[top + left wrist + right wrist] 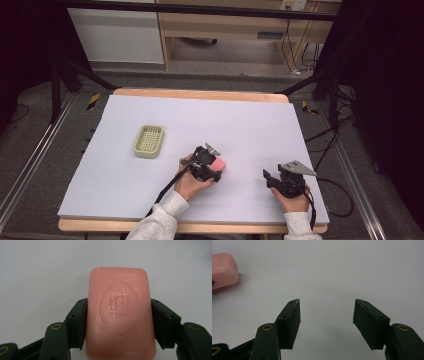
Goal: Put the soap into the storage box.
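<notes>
Left gripper (215, 167) pinches the pink soap (120, 312) by its sides (probably dish-bound); right gripper (325, 322) gapes wide, empty.

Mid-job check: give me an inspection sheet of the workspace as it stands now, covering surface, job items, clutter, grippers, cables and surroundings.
Surface: white sheet covers a wooden table; its bare areas look clean.
Job's things: pink soap bar with an embossed logo, flat on the sheet; pale green slotted soap dish lies apart to its left, nothing in it.
Clutter: nothing seen.
Grippers: left gripper has both jaws against the soap's long sides; right gripper is open with nothing between the jaws, near the table's right front.
Cables: black cable trails from the left gripper toward the person; more cables lie on the floor at right.
Surroundings: dark frame rails, wooden furniture behind the table.
</notes>
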`<state>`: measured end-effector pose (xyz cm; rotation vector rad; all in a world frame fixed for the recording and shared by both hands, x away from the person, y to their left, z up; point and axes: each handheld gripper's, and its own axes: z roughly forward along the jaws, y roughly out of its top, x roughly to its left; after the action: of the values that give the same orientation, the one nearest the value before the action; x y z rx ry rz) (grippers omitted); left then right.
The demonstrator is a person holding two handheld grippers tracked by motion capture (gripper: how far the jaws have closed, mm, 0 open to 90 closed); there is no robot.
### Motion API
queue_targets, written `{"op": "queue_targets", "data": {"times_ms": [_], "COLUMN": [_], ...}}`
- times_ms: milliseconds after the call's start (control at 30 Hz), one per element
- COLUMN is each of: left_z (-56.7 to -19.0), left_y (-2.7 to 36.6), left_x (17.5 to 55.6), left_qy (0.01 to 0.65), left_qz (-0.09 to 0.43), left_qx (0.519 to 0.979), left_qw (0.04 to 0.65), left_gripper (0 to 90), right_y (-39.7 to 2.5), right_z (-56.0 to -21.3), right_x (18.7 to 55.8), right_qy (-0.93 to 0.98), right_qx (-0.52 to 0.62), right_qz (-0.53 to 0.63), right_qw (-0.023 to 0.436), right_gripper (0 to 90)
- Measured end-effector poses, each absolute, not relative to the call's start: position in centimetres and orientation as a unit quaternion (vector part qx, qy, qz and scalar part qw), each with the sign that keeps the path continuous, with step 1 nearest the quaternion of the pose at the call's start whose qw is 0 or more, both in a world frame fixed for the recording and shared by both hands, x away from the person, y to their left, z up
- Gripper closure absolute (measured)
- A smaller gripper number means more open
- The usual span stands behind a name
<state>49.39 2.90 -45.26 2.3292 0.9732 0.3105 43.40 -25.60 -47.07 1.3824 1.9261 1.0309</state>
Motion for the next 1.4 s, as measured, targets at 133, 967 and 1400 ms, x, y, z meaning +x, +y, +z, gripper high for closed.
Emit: {"op": "queue_targets", "data": {"times_ms": [133,967,1400], "left_z": [-44.7,-41.6,-40.8], "left_y": [3.4,8.3,10.6], "left_x": [49.2,48.7,48.6], "left_qy": [0.366,0.391,0.397], "left_qz": [0.118,0.126,0.133], "left_qx": [0.872,0.846,0.84], "left_qw": [0.302,0.339,0.345], "left_gripper": [37.2,37.3,37.3], "right_y": [-25.6,-25.7,-25.7], "right_z": [-47.1,-47.1,-47.1], "right_x": [43.4,43.4,43.4], "right_qy": [0.716,0.713,0.713], "right_qx": [0.514,0.516,0.516], "right_qz": [0.384,0.386,0.387], "right_qw": [0.275,0.276,0.277], "right_gripper": [38.6,37.6,37.4]}}
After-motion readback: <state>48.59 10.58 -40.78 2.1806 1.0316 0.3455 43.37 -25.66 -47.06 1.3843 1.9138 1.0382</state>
